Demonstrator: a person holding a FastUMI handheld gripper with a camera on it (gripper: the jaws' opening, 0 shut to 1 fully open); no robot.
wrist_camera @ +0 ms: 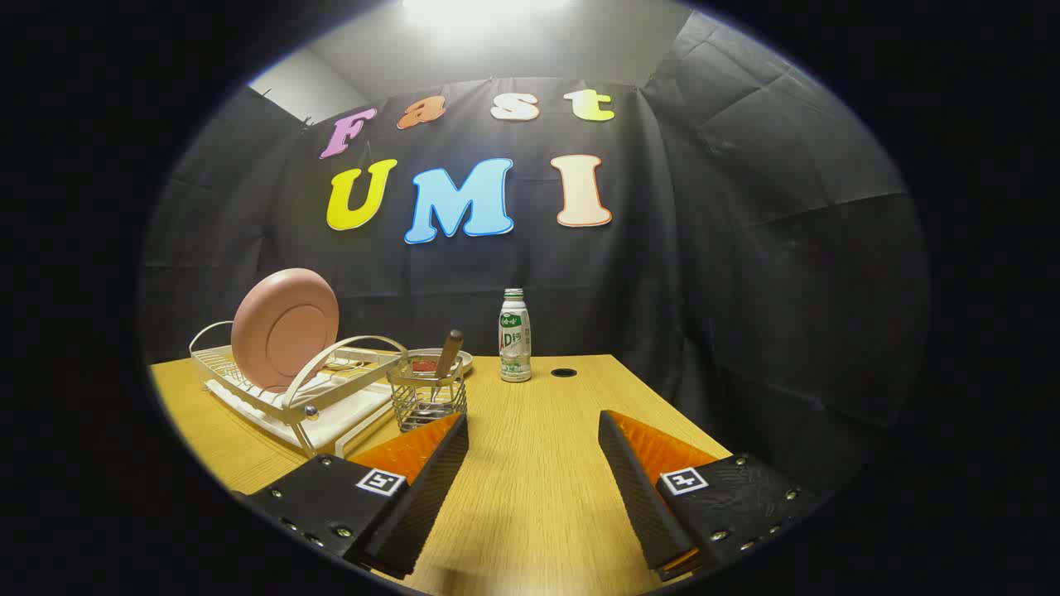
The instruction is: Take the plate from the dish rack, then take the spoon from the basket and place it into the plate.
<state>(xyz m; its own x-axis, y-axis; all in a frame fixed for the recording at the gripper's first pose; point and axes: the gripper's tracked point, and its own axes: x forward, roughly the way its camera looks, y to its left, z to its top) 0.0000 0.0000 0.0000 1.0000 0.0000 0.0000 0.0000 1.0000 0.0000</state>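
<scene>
The gripper (533, 430) hangs above the wooden table (538, 463) with its two fingers spread wide apart, nothing between them. Beyond the left finger stands one white dish rack (298, 389), and in it one pink plate (285, 329) stands on its edge, leaning a little. Just beside the rack, ahead of the left finger, is one wire basket (428, 401) holding one spoon (446, 358) with a brown handle pointing up. Behind the basket sits one small dish (435, 362) with something red inside. Farther back stands one white bottle (514, 335) with a green cap; its label is too small to make out. Near the bottle there is one round hole (563, 372) in the table.
</scene>
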